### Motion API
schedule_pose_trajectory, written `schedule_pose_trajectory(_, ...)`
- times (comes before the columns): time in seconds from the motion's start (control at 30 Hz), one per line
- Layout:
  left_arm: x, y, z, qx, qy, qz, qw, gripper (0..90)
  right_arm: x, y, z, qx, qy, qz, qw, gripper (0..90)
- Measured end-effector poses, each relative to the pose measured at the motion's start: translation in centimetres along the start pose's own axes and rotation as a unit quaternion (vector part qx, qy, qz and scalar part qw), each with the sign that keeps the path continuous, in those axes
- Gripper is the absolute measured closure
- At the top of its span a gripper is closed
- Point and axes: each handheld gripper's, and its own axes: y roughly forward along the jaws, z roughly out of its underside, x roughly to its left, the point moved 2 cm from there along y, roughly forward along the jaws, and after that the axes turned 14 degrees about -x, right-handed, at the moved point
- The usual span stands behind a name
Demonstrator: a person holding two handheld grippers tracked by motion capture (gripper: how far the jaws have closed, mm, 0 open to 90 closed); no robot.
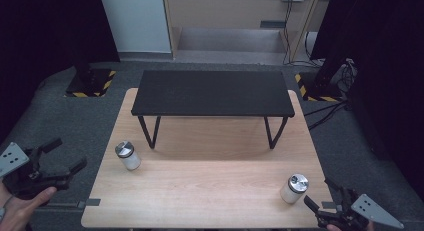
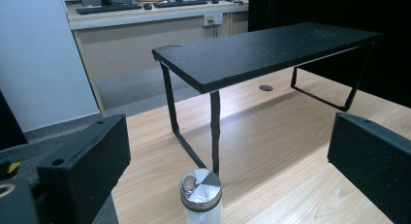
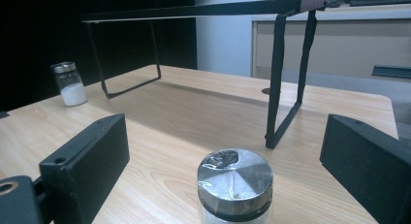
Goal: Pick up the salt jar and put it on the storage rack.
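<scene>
We list 2 hand-held grippers, 2 shakers and 1 stand. Left gripper [image 1: 64, 156]: held off the worktop's [image 1: 210, 191] left edge, over the grey floor, angled in toward the worktop; a hand [image 1: 20, 211] cups it from below at the bottom left corner of the high view. Its fingers [image 2: 82, 170] stand wide apart with nothing between the pads; the left shaker [image 1: 128, 155] sits ahead of them, low and centred in the left gripper view, apart from both. Right gripper [image 1: 321, 200]: at the worktop's near right corner, pointing up and left. Its fingers [image 3: 85, 168] are likewise spread wide and grip nothing; the right shaker [image 1: 294, 188], silver-capped with white contents, stands upright just ahead of them, untouched. Black stand [image 1: 212, 93]: on the far half of the worktop, both shakers in front of it, well apart from each other.
</scene>
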Motion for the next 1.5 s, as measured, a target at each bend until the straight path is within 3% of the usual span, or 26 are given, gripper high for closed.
schedule_pose_trajectory(0.33, 0.2, 0.0, -0.1, 0.003, 0.003, 0.001, 1.0000, 0.2, 0.0, -0.2, 0.0, -0.004, 0.000, 0.010, 0.9999, 3.9)
schedule_pose_trajectory(0.7, 0.5, -0.3, -0.3, 0.005, 0.012, 0.000, 0.9999, 0.2, 0.0, -0.1, 0.0, -0.002, -0.001, 0.007, 1.0000, 4.1)
schedule_pose_trajectory(1.0, 0.9, -0.1, -0.1, 0.010, 0.005, -0.002, 0.9999, 0.3, 0.1, 0.0, 0.1, 0.001, 0.000, 0.004, 1.0000, 4.3)
schedule_pose_trajectory(1.5, 1.6, 0.5, 0.1, 0.029, 0.009, 0.009, 0.9995, 0.5, 0.1, 0.2, 0.2, -0.001, -0.001, -0.003, 1.0000, 4.6)
